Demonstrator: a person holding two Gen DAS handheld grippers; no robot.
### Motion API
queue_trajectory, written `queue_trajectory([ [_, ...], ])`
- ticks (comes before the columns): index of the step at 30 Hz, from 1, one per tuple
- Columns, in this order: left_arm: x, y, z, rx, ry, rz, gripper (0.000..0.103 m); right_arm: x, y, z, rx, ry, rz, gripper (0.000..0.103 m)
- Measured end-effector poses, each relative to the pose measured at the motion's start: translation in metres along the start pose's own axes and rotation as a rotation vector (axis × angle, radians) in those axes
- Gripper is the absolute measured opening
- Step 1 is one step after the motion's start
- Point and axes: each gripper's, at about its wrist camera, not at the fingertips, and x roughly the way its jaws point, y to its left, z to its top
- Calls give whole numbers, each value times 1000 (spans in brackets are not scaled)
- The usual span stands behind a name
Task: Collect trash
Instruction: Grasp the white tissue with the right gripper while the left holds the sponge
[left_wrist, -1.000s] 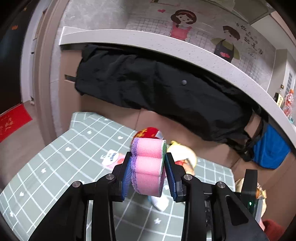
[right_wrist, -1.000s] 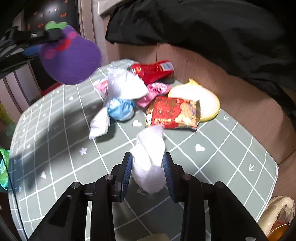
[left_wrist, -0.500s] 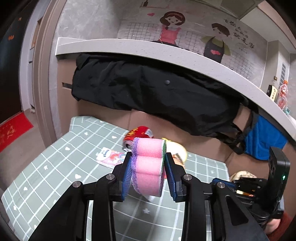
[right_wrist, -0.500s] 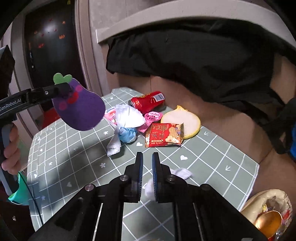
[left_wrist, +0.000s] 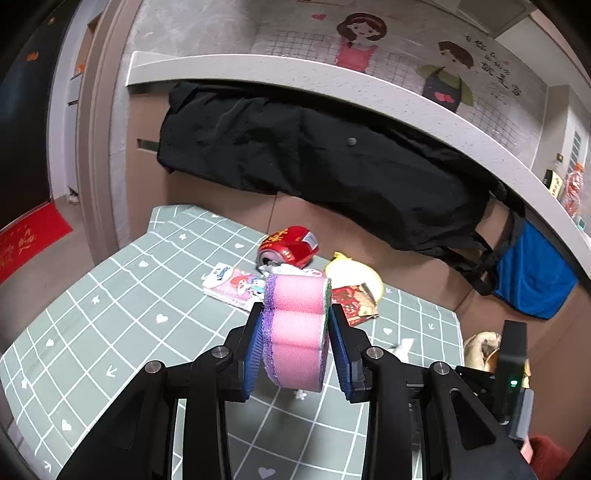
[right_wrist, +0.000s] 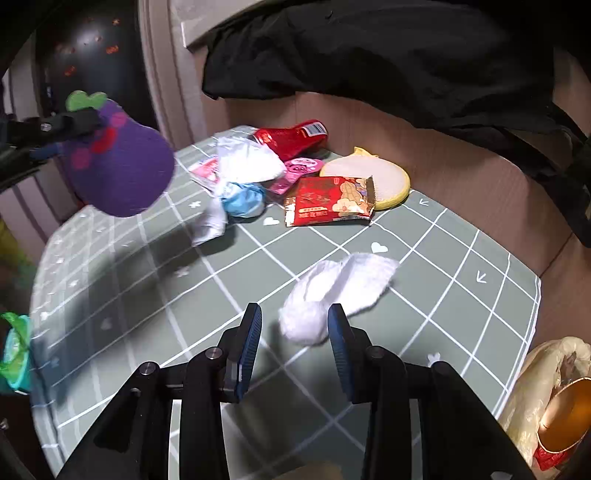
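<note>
Your left gripper is clamped on a soft sponge, squashed between the pads, so it needs no more squeeze. Your right gripper is opening, its pads clear of the white tissue lying on the mat just beyond the tips. That tissue looks feather-light, limp and crushable; I'd pinch its thick near lump, since the thin far flap would probably slip or tear.

Wall: grey, cartoon mural, upper right.
Ledge: speckled counter, black cloth beneath.
Floor: red mat, left edge.
</note>
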Motion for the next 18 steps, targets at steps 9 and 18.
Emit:
queue_trajectory([
  [9, 1, -8, -6, 31, 3, 9, 35, -8, -14, 4, 84, -25, 30, 23],
  [18, -10, -73, -1, 117, -52, -74, 34, -107, -39, 14, 133, -192, 9, 23],
])
